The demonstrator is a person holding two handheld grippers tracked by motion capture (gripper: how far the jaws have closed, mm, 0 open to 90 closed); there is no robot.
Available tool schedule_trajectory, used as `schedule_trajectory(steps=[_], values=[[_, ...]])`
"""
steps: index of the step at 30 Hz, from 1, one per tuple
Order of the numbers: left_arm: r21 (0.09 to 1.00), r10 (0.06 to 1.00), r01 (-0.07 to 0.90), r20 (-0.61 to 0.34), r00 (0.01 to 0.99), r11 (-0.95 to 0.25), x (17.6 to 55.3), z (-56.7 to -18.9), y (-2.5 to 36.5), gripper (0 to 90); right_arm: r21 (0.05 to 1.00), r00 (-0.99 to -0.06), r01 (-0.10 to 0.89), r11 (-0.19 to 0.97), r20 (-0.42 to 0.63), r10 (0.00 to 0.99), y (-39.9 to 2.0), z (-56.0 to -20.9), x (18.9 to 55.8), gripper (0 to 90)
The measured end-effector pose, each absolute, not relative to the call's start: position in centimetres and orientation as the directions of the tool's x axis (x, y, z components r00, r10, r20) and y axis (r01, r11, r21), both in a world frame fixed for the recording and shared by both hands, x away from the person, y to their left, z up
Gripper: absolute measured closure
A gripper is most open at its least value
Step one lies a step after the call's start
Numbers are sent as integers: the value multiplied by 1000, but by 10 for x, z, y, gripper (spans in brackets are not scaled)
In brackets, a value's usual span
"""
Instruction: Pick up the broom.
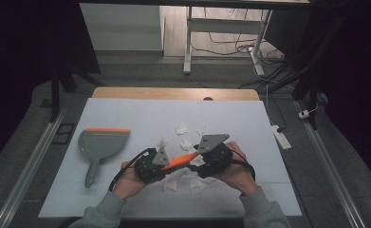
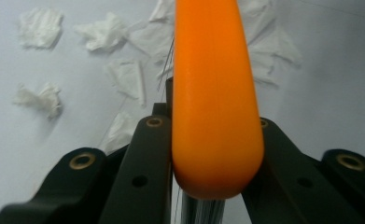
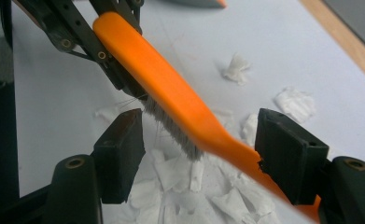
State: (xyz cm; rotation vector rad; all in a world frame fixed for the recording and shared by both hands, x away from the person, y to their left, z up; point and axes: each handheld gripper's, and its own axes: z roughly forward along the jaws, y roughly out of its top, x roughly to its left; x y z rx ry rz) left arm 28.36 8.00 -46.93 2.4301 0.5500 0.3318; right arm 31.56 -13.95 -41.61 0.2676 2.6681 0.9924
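1. The left tongs (image 1: 166,164) are clamping an orange-handled brush (image 1: 182,159) hard; in the left gripper view the fat orange end (image 2: 215,102) is sitting squeezed between both black jaws, with bristles poking out below.
2. The right tongs (image 1: 197,156) are standing spread. In the right gripper view the brush handle (image 3: 180,102) is passing between the pads, resting against or just beside the right pad (image 3: 290,154) and apart from the left one, so no real grip there.
3. What matters for the next move: the brush's long axis is running hand to hand, low above the worktop (image 1: 140,114), with the thin end pointing at the right tongs. Looks like a handover or regrip to me.
4. Paper scraps (image 1: 185,142) are lying around and under both hands, and the grey dustpan (image 1: 100,145) is sitting well off on the left-hand side.
5. The high view is giving the dustpan and the overall layout; the right gripper view is giving the bristles (image 3: 173,128) facing down at the scraps.
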Motion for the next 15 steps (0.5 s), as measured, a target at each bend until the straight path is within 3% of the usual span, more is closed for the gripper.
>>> schedule_trajectory(steps=[8, 15], values=[[611, 415, 257, 128, 901, -749, 276, -466, 71, 797, 565, -960, 76, 822, -180, 213, -129, -430, 318, 374], [610, 386, 227, 141, 912, -759, 273, -464, 67, 797, 512, -967, 44, 858, -194, 166, -125, -438, 317, 537]])
